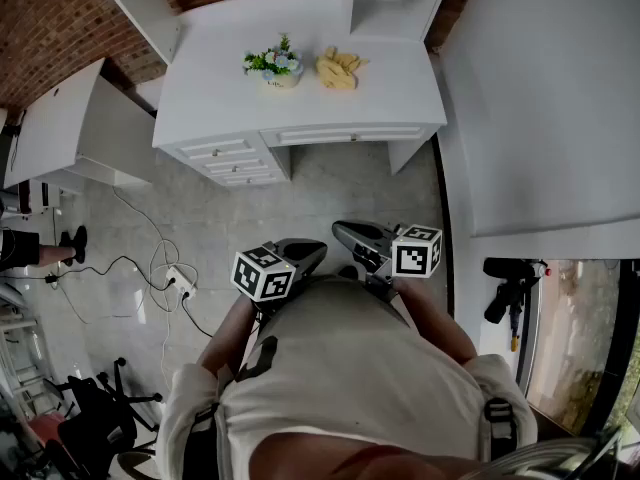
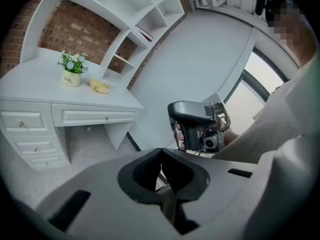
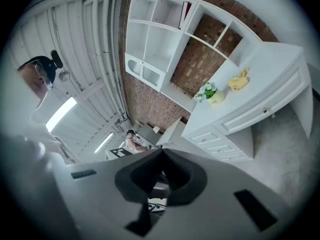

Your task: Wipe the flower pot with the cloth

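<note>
From the head view we hold the left gripper (image 1: 303,250) and the right gripper (image 1: 342,232) close to our chest, side by side, both aimed toward the white desk (image 1: 300,108) well ahead. The pot (image 1: 281,76) stands upright on the desktop, its flowers pointing straight up, and the crumpled yellow cloth (image 1: 338,68) lies just to its right, stretched roughly along the desk's length. In the left gripper view our left gripper (image 2: 161,171) has its jaws pressed together with nothing between them. The pot (image 2: 71,78) is upright on the far desk, the cloth (image 2: 100,86) just beside it. In the right gripper view our right gripper (image 3: 161,171) is likewise clenched and empty. The pot (image 3: 216,97) and cloth (image 3: 239,80) sit on the desk, which shows slanted in this view.
</note>
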`<action>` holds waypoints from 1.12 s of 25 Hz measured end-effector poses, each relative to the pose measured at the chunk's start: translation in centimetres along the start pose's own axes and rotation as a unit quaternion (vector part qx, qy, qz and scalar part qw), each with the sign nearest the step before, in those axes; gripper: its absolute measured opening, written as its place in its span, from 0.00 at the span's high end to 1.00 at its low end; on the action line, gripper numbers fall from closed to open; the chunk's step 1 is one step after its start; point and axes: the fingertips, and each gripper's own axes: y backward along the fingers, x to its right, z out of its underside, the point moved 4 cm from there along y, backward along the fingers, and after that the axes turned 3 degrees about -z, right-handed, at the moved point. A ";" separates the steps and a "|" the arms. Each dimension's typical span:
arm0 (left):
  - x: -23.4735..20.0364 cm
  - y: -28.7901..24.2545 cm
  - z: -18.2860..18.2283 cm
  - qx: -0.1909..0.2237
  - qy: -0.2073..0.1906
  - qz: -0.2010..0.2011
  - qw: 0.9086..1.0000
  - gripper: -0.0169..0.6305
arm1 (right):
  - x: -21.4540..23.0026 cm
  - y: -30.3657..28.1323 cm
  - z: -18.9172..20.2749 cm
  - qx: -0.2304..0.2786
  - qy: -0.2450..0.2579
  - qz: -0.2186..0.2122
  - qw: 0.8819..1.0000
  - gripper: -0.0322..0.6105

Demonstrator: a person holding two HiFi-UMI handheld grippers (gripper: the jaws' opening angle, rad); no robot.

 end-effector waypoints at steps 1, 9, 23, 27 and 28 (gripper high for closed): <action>0.4 -0.2 0.4 -0.006 0.002 0.000 1.000 0.94 | -0.1 0.4 0.2 -0.001 -0.001 0.002 1.000 0.93; 3.4 -1.7 1.0 -0.019 0.008 -0.002 1.000 0.94 | -0.2 3.2 0.8 -0.019 0.001 0.008 1.000 0.93; 3.3 -3.8 0.0 -0.032 0.011 0.004 0.999 0.94 | 0.8 3.9 -0.1 -0.045 -0.001 0.004 0.999 0.93; 1.5 -3.6 -1.6 -0.020 0.001 0.012 1.000 0.94 | 1.4 3.0 -1.5 -0.035 0.004 0.022 0.999 0.93; 1.0 -3.4 -2.1 -0.016 -0.001 0.013 1.000 0.94 | 1.6 2.7 -2.0 -0.032 0.003 0.027 0.999 0.93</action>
